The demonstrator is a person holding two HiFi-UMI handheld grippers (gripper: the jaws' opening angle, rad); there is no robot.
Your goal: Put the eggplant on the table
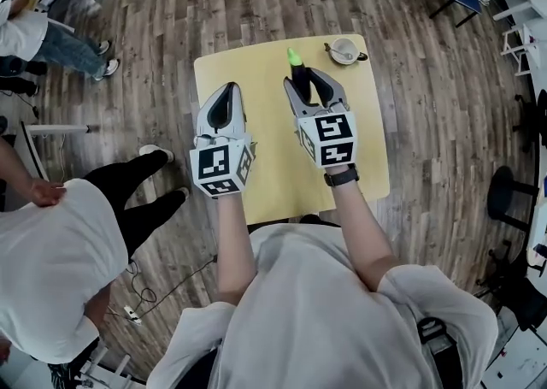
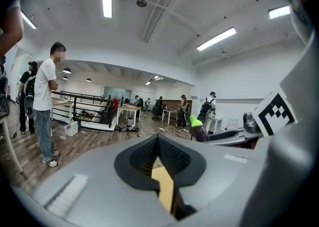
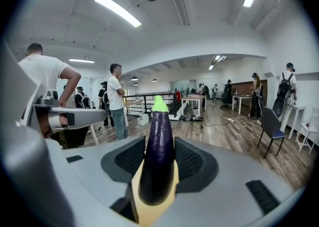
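Note:
A dark purple eggplant [image 1: 300, 79] with a bright green tip stands between the jaws of my right gripper [image 1: 308, 81], which is shut on it over the far half of the yellow table [image 1: 256, 169]. In the right gripper view the eggplant [image 3: 158, 156] rises upright between the black pads [image 3: 192, 161], green tip uppermost. My left gripper [image 1: 226, 95] hangs over the table's left half, its jaws together with nothing in them. In the left gripper view its pads [image 2: 174, 156] meet at the tip, and the eggplant [image 2: 199, 131] shows off to the right.
A small white cup on a saucer [image 1: 344, 51] sits at the table's far right corner. A person in a white shirt [image 1: 51, 268] stands close on the left, dark-trousered legs [image 1: 137, 186] near the table's left edge. Chairs [image 1: 506, 195] line the right side of the wooden floor.

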